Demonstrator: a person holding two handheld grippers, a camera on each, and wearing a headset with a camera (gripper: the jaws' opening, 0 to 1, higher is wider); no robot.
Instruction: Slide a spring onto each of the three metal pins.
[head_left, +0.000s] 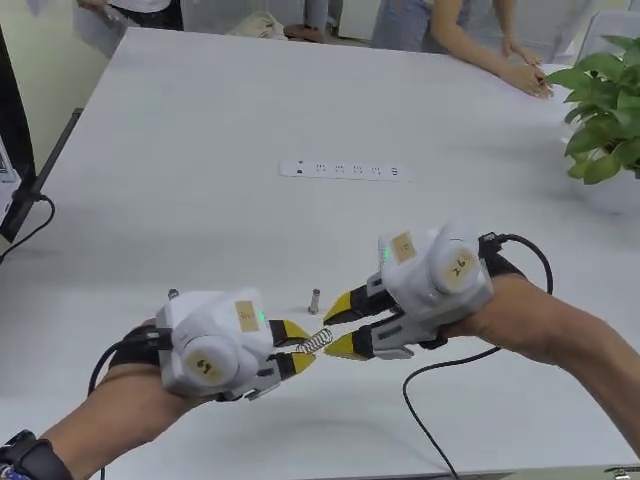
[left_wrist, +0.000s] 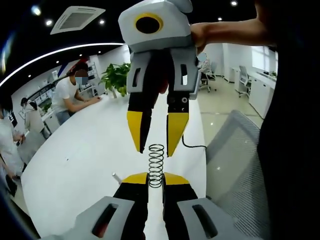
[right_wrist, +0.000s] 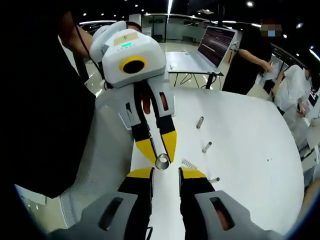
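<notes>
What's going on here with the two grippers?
A person is working two handheld grippers over a white table. The left gripper is shut on a spring and holds it toward the right gripper, whose open jaws flank its free end. Three metal pins sit on the table, none visibly carrying a spring. A second spring lies near them.

Left tool (head_left: 305, 348) jaws pinched nearly together, right tool (head_left: 330, 333) jaws parted, tips facing, forearms angled inward.

Shiny metal spring (left_wrist: 156, 167) & pins (right_wrist: 200, 122), smooth matt tabletop (head_left: 300, 110).
</notes>
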